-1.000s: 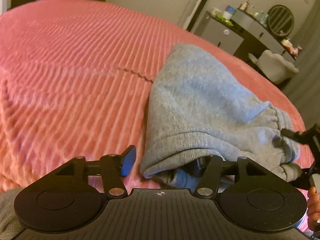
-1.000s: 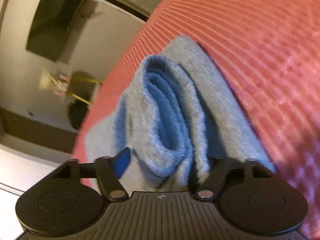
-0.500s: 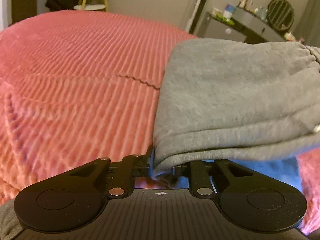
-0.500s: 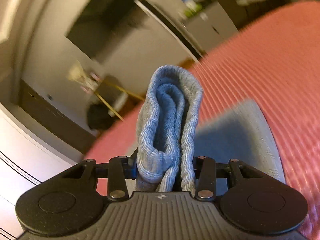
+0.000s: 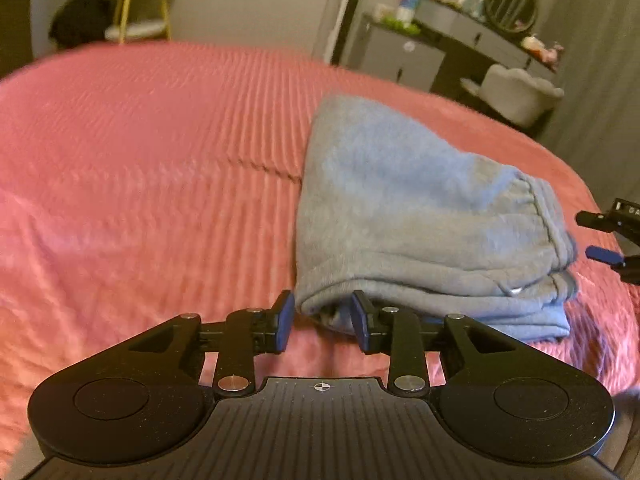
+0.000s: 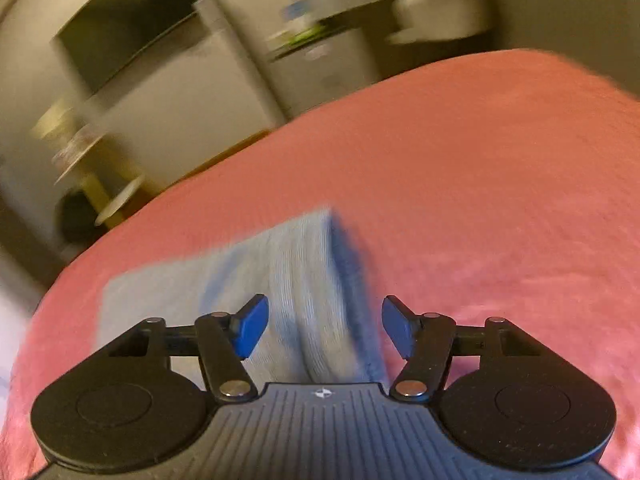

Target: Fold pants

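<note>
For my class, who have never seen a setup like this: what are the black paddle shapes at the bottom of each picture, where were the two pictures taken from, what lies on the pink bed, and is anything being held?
The black shapes are hand-held grippers, one in each of a person's hands, not a robot. Each carries a wide-angle camera that looks forward along its two blue-padded fingers, so each picture is that gripper's own view.

In the left view, the left gripper points at folded grey pants lying on a ribbed pink bedspread. The right gripper's tips poke in at the right edge.

The right view is blurred; the right gripper hangs over the same pants.

Nothing is held. Both pairs of jaws have just been opening, and the pads stand clear of the cloth.
</note>
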The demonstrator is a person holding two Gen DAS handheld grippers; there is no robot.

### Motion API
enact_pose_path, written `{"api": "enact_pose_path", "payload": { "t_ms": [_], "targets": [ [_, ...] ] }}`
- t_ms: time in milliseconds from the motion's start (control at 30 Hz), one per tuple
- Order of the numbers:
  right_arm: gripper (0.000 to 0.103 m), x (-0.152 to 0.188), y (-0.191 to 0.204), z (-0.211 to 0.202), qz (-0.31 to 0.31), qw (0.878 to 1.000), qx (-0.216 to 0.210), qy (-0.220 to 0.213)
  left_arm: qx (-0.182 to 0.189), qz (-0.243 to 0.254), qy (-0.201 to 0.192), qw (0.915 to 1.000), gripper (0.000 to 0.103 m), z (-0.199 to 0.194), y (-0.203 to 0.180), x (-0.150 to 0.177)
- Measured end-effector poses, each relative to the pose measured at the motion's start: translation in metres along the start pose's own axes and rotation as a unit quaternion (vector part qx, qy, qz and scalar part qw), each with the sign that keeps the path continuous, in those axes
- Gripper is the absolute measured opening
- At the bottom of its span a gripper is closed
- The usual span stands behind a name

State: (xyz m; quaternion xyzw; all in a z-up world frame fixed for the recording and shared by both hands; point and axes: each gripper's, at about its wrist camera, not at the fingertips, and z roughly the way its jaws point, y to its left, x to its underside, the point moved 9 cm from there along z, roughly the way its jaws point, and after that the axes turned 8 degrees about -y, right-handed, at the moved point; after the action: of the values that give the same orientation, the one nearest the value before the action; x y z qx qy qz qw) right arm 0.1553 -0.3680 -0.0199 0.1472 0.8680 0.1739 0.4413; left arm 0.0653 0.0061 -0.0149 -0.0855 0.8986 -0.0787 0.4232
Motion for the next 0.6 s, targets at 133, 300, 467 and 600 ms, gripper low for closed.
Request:
{"api": "enact_pose_path", "payload": {
  "t_ms": [133, 300, 467, 600],
  "targets": [
    [0.062, 0.005, -0.008, -0.031, 0.093, 0.994, -0.059, -0.001, 0.01, -0.013, -0.053, 0.9984, 0.068, -0.018, 0.0, -0.025],
    [0.05, 0.038, 0.009, -0.008, 0.164, 0.979, -0.102, 0.071, -0.001, -0.06, -0.048, 0.9971, 0.074, 0.017, -0.012, -0.031],
    [0.045, 0.047, -0.006, 0.018, 0.242, 0.965, -0.081, 0.06, -0.006, -0.082, -0.016, 0.9965, 0.074, 0.037, -0.022, -0.019],
    [0.026, 0.047, -0.009, 0.043, 0.252, 0.962, -0.082, 0.06, -0.03, -0.053, 0.0, 0.9981, 0.073, 0.04, -0.029, -0.012]
  ]
}}
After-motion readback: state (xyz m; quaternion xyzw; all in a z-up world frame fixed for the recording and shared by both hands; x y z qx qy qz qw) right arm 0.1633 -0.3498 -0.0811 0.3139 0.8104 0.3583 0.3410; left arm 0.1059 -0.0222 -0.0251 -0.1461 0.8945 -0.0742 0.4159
